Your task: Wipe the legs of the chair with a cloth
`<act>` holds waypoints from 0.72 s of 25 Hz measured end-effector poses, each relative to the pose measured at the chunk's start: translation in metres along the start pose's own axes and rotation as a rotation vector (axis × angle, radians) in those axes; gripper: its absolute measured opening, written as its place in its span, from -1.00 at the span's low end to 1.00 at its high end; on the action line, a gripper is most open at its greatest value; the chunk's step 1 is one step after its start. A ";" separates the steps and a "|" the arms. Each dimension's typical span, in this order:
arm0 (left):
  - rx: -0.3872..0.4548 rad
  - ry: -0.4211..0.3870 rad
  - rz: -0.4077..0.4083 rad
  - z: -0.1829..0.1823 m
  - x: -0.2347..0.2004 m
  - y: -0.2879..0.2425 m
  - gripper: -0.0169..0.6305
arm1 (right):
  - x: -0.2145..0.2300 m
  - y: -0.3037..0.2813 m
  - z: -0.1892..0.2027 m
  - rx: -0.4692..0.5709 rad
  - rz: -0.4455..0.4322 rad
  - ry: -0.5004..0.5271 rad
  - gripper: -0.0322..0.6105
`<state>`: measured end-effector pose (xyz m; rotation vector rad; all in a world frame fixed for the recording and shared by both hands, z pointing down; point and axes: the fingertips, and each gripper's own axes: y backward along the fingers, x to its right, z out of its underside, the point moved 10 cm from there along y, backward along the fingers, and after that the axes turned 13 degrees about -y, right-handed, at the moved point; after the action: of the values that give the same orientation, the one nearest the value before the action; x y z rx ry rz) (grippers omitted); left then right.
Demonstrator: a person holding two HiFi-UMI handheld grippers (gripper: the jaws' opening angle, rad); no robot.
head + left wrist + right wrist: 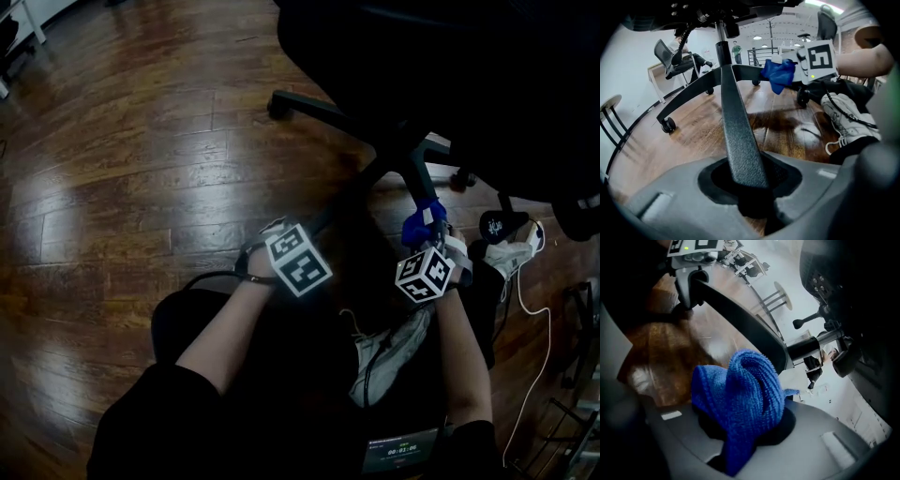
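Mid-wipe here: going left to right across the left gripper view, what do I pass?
caster wheel → chair leg running up the foreground → blue cloth → white sneaker

Black padded office chair seat (450, 75): cut off by the top edge in the head view, dark, and covers the chair's column beyond the right gripper (431, 234).
Bunched blue knitted cloth (740, 394) hides that gripper's jaw tips.
Black textured plastic chair leg (738, 126): its near end is lost between the left gripper's (752, 190) jaws.
Small lit screen (401, 450) behind both grippers: print too small to read.
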<state>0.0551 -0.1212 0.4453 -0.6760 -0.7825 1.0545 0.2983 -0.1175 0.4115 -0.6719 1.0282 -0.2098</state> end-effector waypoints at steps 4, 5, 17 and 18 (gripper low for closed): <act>-0.009 -0.010 -0.001 0.000 0.000 0.000 -0.56 | 0.019 -0.029 -0.047 0.053 0.020 0.069 -0.65; -0.014 -0.011 -0.005 0.000 0.001 0.000 -0.56 | 0.024 -0.034 -0.055 0.072 0.020 0.083 -0.65; 0.167 -0.012 0.276 -0.049 0.063 -0.013 -0.29 | 0.056 -0.044 -0.038 0.100 -0.117 -0.092 -0.65; 0.186 -0.037 0.326 -0.056 0.070 -0.016 -0.26 | 0.054 -0.038 -0.030 0.087 -0.140 -0.146 -0.65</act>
<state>0.1288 -0.0674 0.4434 -0.6383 -0.6076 1.4207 0.3065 -0.1848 0.3859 -0.6710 0.8281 -0.3210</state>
